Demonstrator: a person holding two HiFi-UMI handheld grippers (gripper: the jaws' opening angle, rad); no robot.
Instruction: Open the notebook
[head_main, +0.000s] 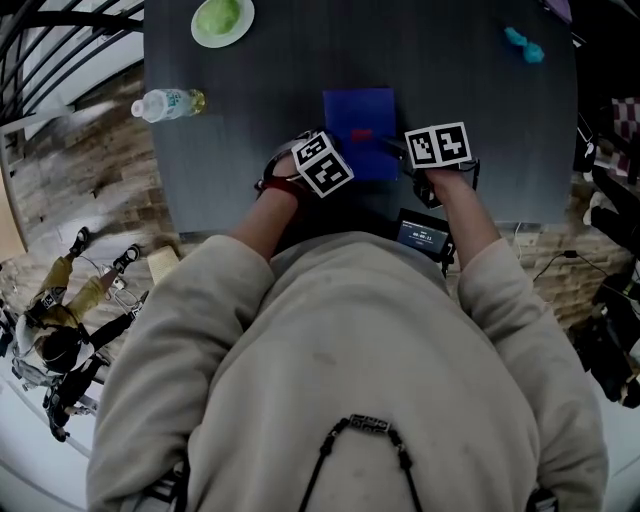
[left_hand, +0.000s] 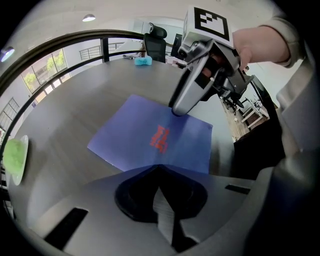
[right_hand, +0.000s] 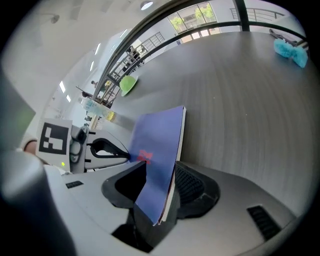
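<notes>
A blue notebook (head_main: 360, 122) with red print lies shut on the dark grey table (head_main: 480, 110). My right gripper (right_hand: 165, 200) is rolled on its side and shut on the notebook (right_hand: 157, 145); blue cover and white page edges show between its jaws. In the left gripper view its tip (left_hand: 177, 110) sits at the notebook's far edge. My left gripper (left_hand: 159, 167) is shut, its tips meeting at the near edge of the notebook (left_hand: 160, 137). Whether it pinches that edge is hidden. In the head view the left gripper (head_main: 335, 152) is at the notebook's near left corner.
A green plate (head_main: 222, 22) stands at the table's far left, a water bottle (head_main: 168, 103) lies at its left edge, and a teal object (head_main: 524, 44) sits far right. A small screen device (head_main: 423, 237) is at the near edge. Cables and gear lie on the floor (head_main: 60, 330).
</notes>
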